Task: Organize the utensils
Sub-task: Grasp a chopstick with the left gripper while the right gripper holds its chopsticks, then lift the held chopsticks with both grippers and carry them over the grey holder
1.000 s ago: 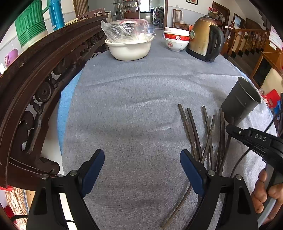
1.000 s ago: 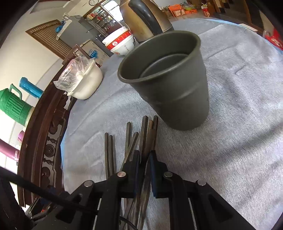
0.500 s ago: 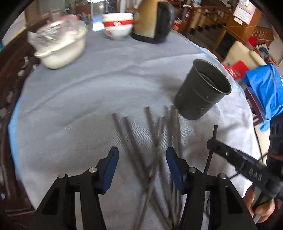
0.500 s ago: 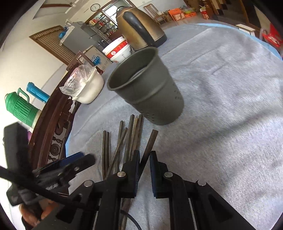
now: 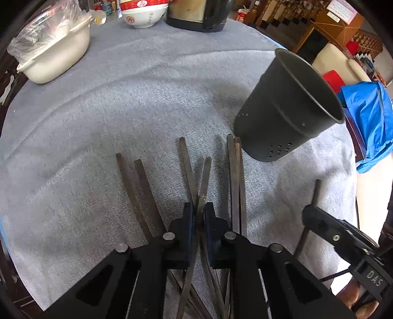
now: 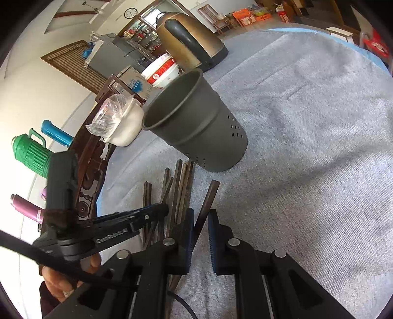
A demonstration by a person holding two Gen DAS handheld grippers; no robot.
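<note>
Both tongs are pinched on chopsticks: my left tongs (image 5: 197, 216) have their blue pads pressed onto one dark chopstick (image 5: 205, 181) out of the loose pile of chopsticks (image 5: 186, 171), right where it crosses a neighbour, and my right tongs (image 6: 200, 227) grip a single chopstick (image 6: 207, 203) that slants up clear of the rest. The pile fans out on the grey cloth of the worktop (image 5: 122, 98), near me, with its far tips just beside the foot of the dark perforated holder (image 5: 287, 103), which stands upright to the right of the pile. Further off sit a white basin (image 5: 56, 59) with a plastic bag in it, a red-and-white bowl (image 5: 141, 14) and a kettle (image 6: 189, 41), all well clear of the work. I judge the step in hand to be picking up sticks one at a time for the holder, and most of the pile has yet to go in; whether anything is inside it I cannot tell. Next, each stick needs lifting free, tipping end-down and lowering through the rim. My left pinch lies on a crossing, so the neighbour may drag along, and the two tongs are close enough to get in each other's way.
</note>
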